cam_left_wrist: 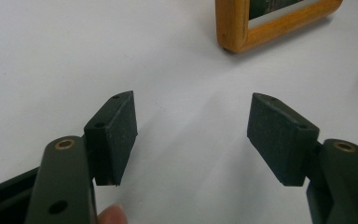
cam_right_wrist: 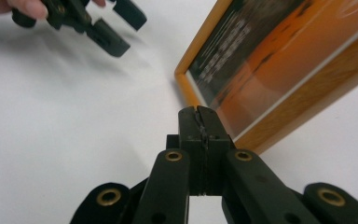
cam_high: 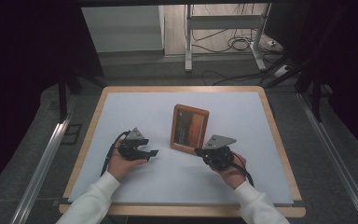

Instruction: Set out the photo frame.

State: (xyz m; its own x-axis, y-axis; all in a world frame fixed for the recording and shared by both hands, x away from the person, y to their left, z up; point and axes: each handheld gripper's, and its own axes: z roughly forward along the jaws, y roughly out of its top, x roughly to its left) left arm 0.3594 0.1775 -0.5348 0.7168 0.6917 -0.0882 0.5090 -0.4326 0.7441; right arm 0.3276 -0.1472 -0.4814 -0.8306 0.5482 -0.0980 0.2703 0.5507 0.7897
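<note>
Progress appears early: the picture frame (cam_high: 189,128) lies flat on the table (cam_high: 135,109), unheld. The right hand-held gripper (cam_right_wrist: 199,112) has its jaws pressed together on nothing, tips just beside the frame's near edge. The left hand-held gripper (cam_left_wrist: 191,135) stands wide open and empty, the frame ahead of it and apart. Bare table surrounds both; its wooden rim lies well apart.

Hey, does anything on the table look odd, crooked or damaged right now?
Nothing stands out. The wooden picture frame lies flat and whole on the white mat, turned slightly askew to the mat's edges. The right gripper is shut just beside its lower edge; the left gripper is open on bare mat.
</note>
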